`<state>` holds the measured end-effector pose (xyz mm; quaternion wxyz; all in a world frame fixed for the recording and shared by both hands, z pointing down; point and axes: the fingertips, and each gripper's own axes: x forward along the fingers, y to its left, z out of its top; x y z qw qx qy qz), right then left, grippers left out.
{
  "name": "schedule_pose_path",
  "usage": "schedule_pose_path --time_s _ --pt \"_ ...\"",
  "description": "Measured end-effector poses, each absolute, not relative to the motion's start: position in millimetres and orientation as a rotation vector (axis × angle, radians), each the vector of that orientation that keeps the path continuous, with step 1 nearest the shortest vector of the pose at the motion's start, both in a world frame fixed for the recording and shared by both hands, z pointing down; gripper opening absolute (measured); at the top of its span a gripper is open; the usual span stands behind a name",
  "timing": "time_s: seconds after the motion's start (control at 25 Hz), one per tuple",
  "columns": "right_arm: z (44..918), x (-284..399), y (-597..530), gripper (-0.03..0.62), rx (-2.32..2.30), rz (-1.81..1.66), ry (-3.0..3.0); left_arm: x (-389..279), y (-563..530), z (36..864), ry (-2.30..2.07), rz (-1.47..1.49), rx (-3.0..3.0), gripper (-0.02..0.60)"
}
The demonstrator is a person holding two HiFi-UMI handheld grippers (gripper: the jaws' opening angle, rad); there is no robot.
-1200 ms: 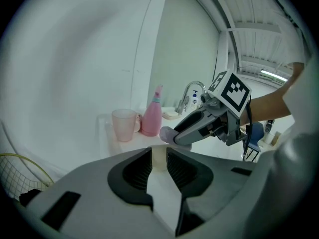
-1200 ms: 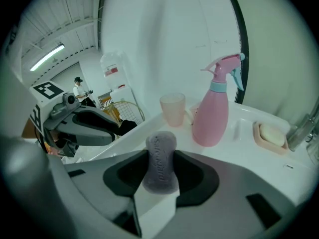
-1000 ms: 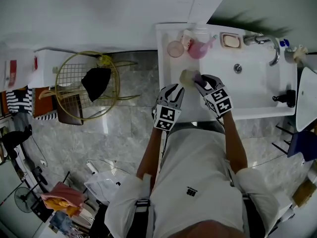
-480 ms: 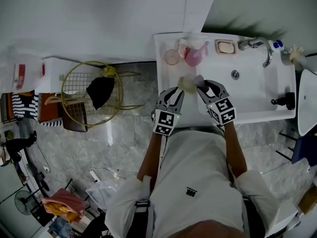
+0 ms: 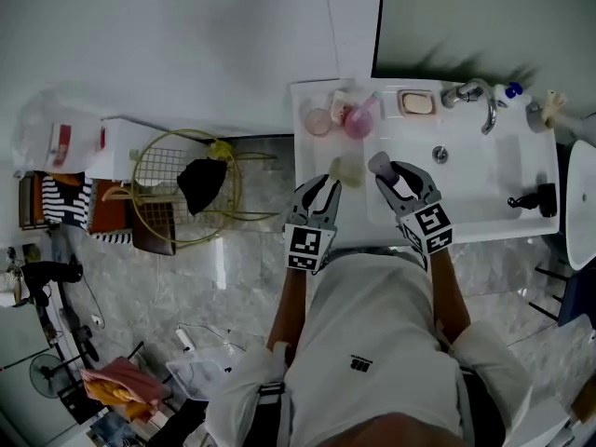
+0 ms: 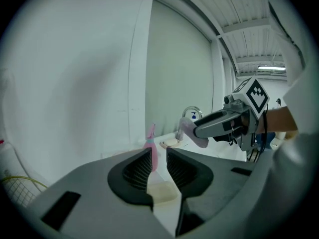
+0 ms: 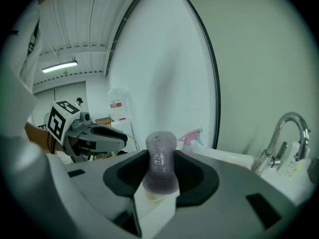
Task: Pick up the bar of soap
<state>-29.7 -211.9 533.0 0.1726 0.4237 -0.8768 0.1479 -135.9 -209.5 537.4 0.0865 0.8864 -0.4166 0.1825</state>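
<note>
The right gripper [image 7: 161, 171] has its fingers pressed onto the purple bar of soap [image 7: 160, 151]. The bar stands upright between the ribbed black pads, held up clear of the counter [image 5: 312, 156] near the left edge of the white basin [image 5: 484, 180]. It is rounded, frosted and slightly translucent, with the word Safeguard embossed down its face. The left gripper [image 6: 159, 158] keeps its fingers only a narrow slot apart, with nothing pinched at the tips. Low in that slot sits a pale cream block, and I cannot tell whether it belongs to the gripper. Only the head view shows a pale, soft-edged piece [image 5: 346, 169] lying on the counter just ahead of the left fingers; what it is cannot be made out. That view also shows the round drain [image 5: 440, 154], a pink cup [image 5: 317, 121] at the counter's back, and a gold wire basket [image 5: 158, 170] on the grey marbled floor. The left gripper view looks through its slot at a pink spray bottle [image 6: 151, 142], an oval soap dish [image 6: 171, 142] holding a pale bar, and the curved chrome faucet [image 6: 192, 114]. It also shows the right gripper from the side, the purple bar jutting past its fingertips. The right gripper view alone shows the curved dark rim of a wall panel [image 7: 259, 59].
</note>
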Motion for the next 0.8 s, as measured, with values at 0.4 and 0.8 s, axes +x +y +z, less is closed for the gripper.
schedule_pose_path --time_s 0.4,0.8 --pt "476.9 -7.1 -196.8 0.184 1.27 0.292 -2.596 -118.9 -200.8 471.1 -1.354 0.414 2.729 0.104" --pt "443.4 8.5 -189.4 0.184 1.337 0.189 -2.647 -92.3 -194.5 435.1 -1.351 0.324 2.823 0.104"
